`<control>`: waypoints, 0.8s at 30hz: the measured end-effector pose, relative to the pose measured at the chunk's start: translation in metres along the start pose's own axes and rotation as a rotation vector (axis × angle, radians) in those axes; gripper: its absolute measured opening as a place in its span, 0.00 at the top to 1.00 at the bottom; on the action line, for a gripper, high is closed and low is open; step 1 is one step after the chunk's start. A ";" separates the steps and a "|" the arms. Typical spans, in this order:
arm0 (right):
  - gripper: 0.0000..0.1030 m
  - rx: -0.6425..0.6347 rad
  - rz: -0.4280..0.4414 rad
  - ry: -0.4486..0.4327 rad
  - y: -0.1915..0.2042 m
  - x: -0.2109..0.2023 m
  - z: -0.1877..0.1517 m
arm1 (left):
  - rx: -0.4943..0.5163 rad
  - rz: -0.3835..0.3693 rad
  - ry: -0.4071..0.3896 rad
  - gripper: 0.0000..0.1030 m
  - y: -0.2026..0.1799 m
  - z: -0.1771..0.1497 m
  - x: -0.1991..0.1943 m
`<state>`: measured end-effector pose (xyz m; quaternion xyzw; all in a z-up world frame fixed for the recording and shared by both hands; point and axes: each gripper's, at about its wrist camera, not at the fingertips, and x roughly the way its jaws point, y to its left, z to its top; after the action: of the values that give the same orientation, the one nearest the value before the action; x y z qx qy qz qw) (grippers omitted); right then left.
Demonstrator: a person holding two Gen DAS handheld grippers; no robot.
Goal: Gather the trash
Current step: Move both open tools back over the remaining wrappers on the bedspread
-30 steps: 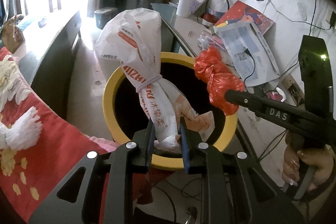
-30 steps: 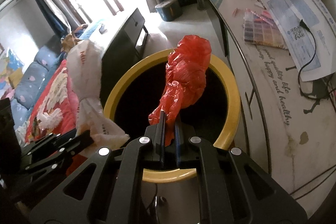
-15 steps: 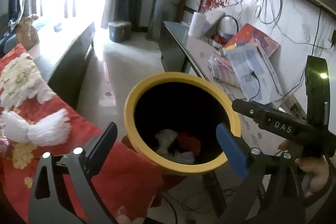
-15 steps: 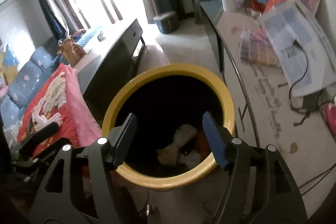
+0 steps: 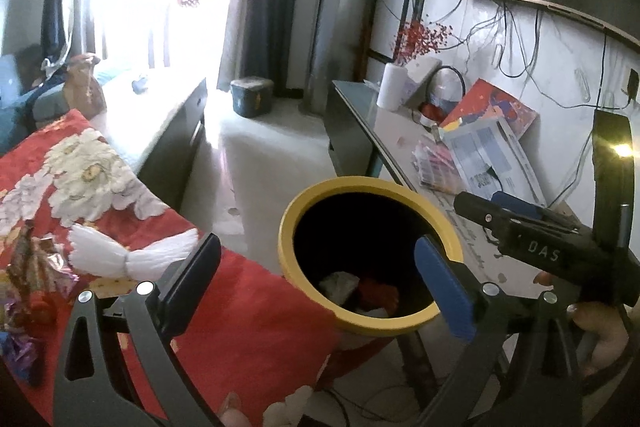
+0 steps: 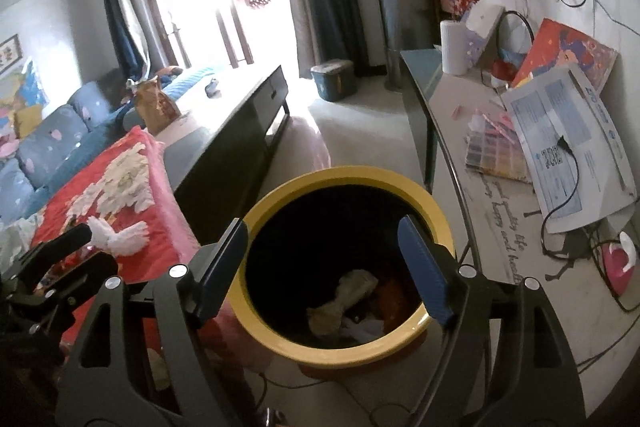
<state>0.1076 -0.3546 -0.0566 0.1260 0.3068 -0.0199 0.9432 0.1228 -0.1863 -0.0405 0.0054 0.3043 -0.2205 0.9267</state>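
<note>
The yellow-rimmed bin point(image 6: 362, 345) gapes unobstructed from above, hemmed on one side by the red floral blanket point(image 5: 240, 311) and on the other by the cluttered side table point(image 6: 500, 227), while open floor point(image 6: 360, 131) runs clear toward the bright window between dark cabinet point(image 6: 236, 139) and table.

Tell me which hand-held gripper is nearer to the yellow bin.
Right, by a little. The right hand-held gripper hangs open straight over the yellow bin; the left hand-held gripper, open too, sits off toward the red blanket side.
</note>
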 end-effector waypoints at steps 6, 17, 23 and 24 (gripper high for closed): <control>0.32 -0.034 0.022 -0.021 0.015 -0.009 0.001 | -0.017 0.024 -0.024 0.08 0.012 0.001 -0.016; 0.32 -0.106 0.085 -0.050 0.051 -0.022 0.000 | -0.068 0.094 -0.047 0.08 0.041 -0.003 -0.042; 0.32 -0.146 0.111 -0.054 0.068 -0.027 -0.003 | -0.102 0.128 -0.070 0.08 0.061 -0.006 -0.057; 0.32 -0.152 0.116 -0.055 0.071 -0.028 -0.004 | -0.109 0.136 -0.075 0.08 0.065 -0.006 -0.061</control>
<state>0.0909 -0.2858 -0.0271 0.0709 0.2739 0.0544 0.9576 0.1027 -0.1023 -0.0189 -0.0329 0.2798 -0.1402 0.9492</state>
